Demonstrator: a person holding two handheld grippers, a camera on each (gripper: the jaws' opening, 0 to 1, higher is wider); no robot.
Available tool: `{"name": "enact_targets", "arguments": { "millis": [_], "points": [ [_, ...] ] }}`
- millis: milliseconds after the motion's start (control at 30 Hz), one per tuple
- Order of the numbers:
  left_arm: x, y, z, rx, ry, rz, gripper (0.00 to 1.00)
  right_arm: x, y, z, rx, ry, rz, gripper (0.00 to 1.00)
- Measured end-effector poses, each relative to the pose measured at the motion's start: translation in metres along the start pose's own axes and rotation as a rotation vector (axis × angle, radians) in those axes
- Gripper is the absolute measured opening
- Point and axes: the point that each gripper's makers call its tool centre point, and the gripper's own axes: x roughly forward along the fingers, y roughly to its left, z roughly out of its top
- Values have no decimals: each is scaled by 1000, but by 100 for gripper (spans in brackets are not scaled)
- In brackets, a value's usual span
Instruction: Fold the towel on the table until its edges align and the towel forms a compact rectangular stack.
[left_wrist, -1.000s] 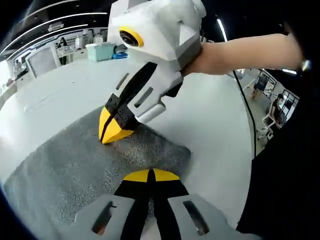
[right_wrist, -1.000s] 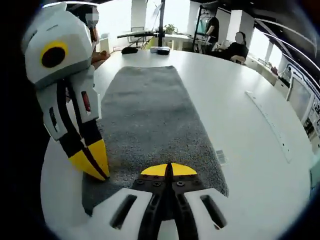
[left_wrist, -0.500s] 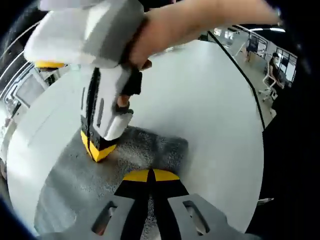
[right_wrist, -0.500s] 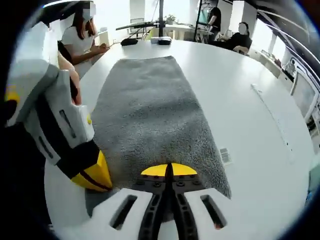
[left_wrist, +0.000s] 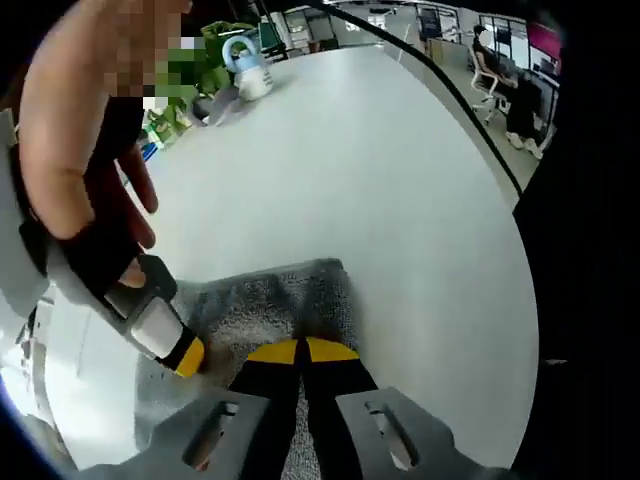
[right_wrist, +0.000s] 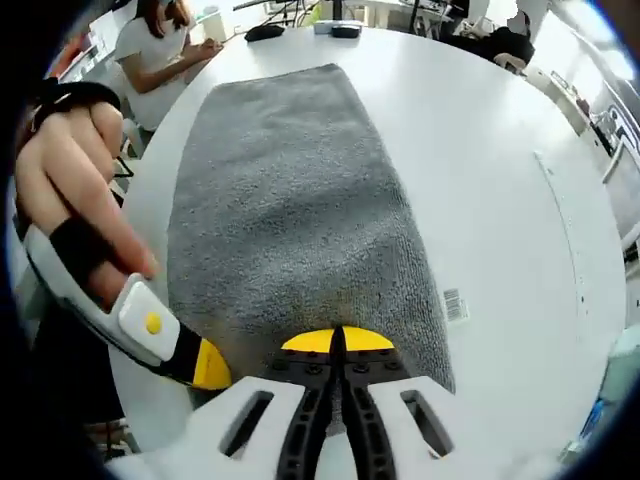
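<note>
While we hold one gripper in each hand, both sit at the near end of the towel.
Towel: we see a grey towel (right_wrist: 290, 200) lying flat and lengthwise on the white table (right_wrist: 490, 150) in the right gripper view, running away from us; a small white barcode label (right_wrist: 455, 304) sticks out at its right edge. In the left gripper view a corner of the grey towel (left_wrist: 290, 295) lies just ahead of our jaws.
Left gripper: our left gripper (left_wrist: 302, 349) has its yellow tips pressed together on the towel's edge, pinching the cloth. In the right gripper view it comes in from the left (right_wrist: 205, 368), a hand (right_wrist: 70, 190) wrapped around it, its tip at the towel's near left corner.
Right gripper: our right gripper (right_wrist: 337, 341) is clenched on the towel's near edge, jaws meeting with no gap. In the left gripper view it enters from the left (left_wrist: 185, 355), tip touching the towel.
Background: a seated person (right_wrist: 165, 40) at the far left of the table.
</note>
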Motion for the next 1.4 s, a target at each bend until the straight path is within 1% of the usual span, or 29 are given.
{"name": "enact_targets", "arguments": {
  "millis": [33,67,133,200,300,367,400,433,500,533,567,600,700,800,833,900,933,1033,1167,1233,1333,1400],
  "points": [
    [-1,0,-1,27,12,0,1,0,0,0,33,14,3,0],
    [-3,-1,-4,71,32,-11,1,0,0,-1,57,35,3,0],
    [-5,-2,-7,72,42,-20,1,1,-1,-1,80,65,-11,0],
    [-7,-2,-9,67,41,-26,1,1,-1,-2,127,99,-36,0],
    [-8,-2,-11,66,43,-33,1,2,-1,-2,135,126,-46,0],
    [-9,-3,-14,79,56,-42,1,2,-1,-2,142,144,-50,0],
    [-11,-3,-16,102,68,-48,1,2,-1,-3,141,149,-49,0],
    [-12,-3,-19,122,82,-53,1,1,-2,-3,167,153,-46,0],
    [-14,-4,-22,108,96,-50,1,1,-2,-4,260,140,-35,0],
    [-15,-3,-24,110,100,-49,1,1,-3,-5,258,131,-28,0],
    [-17,-3,-26,111,103,-48,1,0,-3,-5,274,116,-16,0],
    [-18,-3,-28,106,105,-48,1,0,-2,-6,295,103,-6,0],
    [-22,-2,-34,81,100,-49,1,-1,-1,-8,315,79,23,0],
    [-24,-2,-38,66,97,-44,1,-2,0,-10,304,64,42,0],
    [-25,-2,-38,66,97,-45,1,-1,2,-9,269,60,47,0],
    [-25,-2,-39,62,101,-49,1,-2,5,-10,249,57,40,0],
    [-25,-2,-39,58,103,-51,1,-2,5,-10,219,51,38,0],
    [-26,-2,-41,48,104,-49,1,-3,6,-12,218,41,33,0],
    [-28,-2,-43,29,102,-53,1,-5,7,-17,240,22,33,0],
    [-29,-2,-45,5,103,-54,1,-5,9,-19,251,12,36,0],
    [-30,-1,-46,-43,86,-54,1,-7,12,-23,256,13,36,0],
    [-31,-1,-47,-114,80,-57,1,-7,14,-25,251,23,34,0]
  ]
}}
